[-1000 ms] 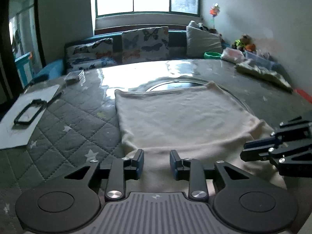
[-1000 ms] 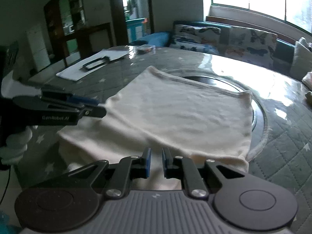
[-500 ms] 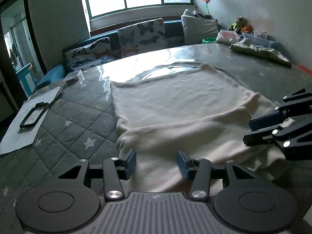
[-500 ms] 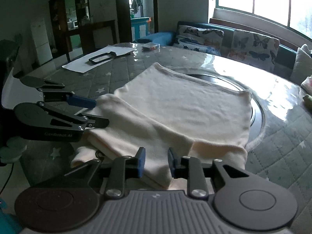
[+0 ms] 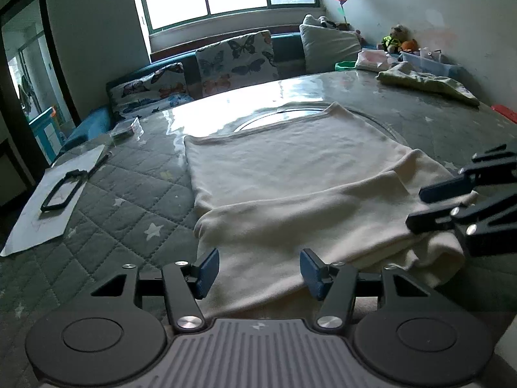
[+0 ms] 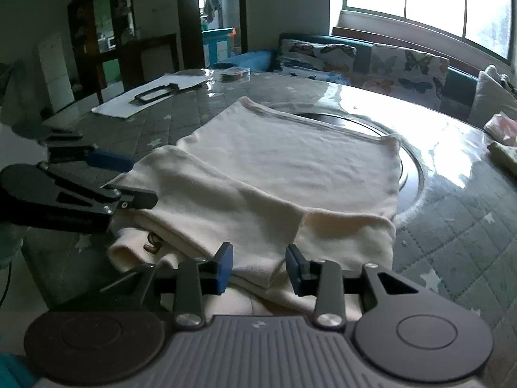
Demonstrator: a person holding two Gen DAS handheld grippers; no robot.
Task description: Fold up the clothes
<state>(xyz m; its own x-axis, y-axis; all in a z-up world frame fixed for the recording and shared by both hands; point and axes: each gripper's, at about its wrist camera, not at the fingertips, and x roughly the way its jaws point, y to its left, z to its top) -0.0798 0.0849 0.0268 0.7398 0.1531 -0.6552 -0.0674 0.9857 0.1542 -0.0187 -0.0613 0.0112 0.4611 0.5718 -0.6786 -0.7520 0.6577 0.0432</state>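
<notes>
Your left gripper (image 5: pixel 258 270) and right gripper (image 6: pixel 258 266) both stand released at the near folded edge of the cream knit garment (image 5: pixel 290 174), whose fold runs left-right on the grey quilted table (image 5: pixel 106 216).

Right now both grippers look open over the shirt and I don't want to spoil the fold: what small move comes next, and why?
Probably close both grippers on the near folded edge. The left gripper and right gripper both stand open with the cream shirt between their fingers, and its near part lies bunched and uneven, so the fold looks unfinished.
</notes>
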